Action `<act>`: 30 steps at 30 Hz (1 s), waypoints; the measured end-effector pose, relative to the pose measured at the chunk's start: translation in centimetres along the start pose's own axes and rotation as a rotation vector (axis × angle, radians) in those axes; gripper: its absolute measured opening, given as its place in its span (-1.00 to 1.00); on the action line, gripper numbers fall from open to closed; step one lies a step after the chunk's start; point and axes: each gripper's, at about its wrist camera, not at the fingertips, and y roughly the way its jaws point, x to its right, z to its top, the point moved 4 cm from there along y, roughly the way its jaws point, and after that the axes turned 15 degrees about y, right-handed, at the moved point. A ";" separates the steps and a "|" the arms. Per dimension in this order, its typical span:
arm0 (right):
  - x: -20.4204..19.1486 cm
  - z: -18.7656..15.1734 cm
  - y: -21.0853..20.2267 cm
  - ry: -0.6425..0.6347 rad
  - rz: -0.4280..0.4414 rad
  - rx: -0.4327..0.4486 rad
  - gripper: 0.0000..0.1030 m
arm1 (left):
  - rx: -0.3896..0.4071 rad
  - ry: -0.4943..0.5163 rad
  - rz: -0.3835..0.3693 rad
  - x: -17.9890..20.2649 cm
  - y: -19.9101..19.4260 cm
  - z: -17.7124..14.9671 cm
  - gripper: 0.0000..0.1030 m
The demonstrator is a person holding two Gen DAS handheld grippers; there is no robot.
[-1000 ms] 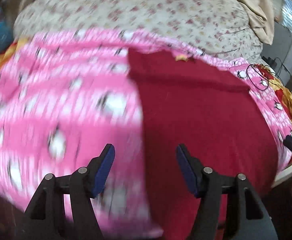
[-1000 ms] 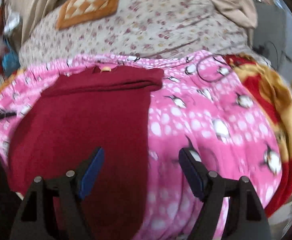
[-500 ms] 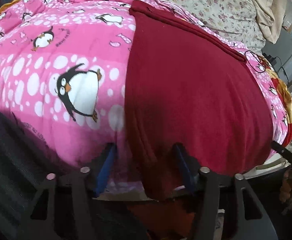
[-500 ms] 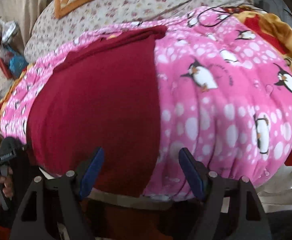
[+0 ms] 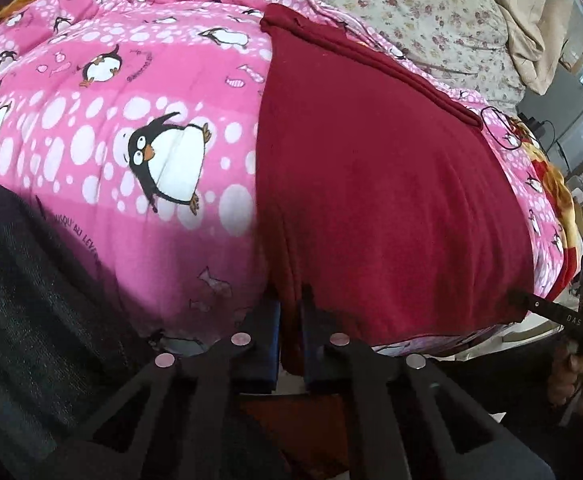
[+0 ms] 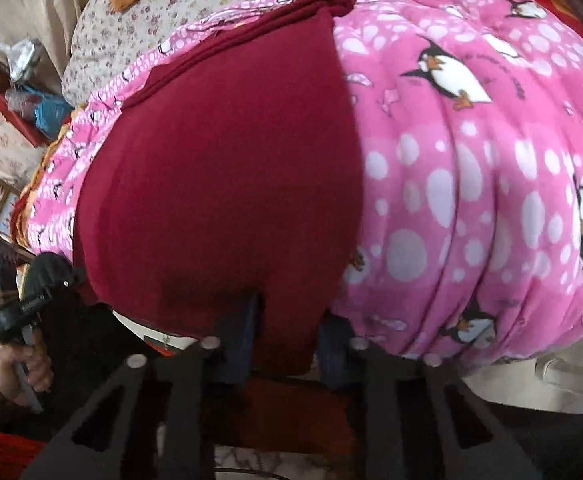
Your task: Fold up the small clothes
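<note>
Both wrist views sit low at the bed's near edge, close against the maroon garment [image 5: 371,184] [image 6: 219,160], facing across it. Left view looks from its left corner, right from its right; both share garment and penguin blanket [image 5: 111,120] [image 6: 471,160].
</note>
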 end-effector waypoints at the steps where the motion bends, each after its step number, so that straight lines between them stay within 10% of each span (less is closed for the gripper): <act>1: -0.3 -0.1 -0.1 -0.010 0.009 0.002 -0.55 | -0.008 -0.002 -0.002 0.1 0.4 0.1 -1.00; 10: -0.1 0.3 0.9 0.010 0.027 -0.027 -0.39 | -0.060 -0.030 -0.005 -0.3 2.1 -0.3 -1.00; 13: -1.1 0.4 0.1 -0.013 0.034 -0.002 -0.73 | -0.026 -0.017 -0.038 0.0 1.0 0.0 -1.00; 20: -4.2 1.2 -9.2 -0.074 0.243 0.313 -0.81 | 0.213 0.050 -0.060 0.5 -6.5 3.7 -1.00; 30: -8.3 5.3 -15.0 -0.180 0.318 0.509 -0.82 | 0.394 0.136 -0.066 1.7 -12.9 10.5 -1.00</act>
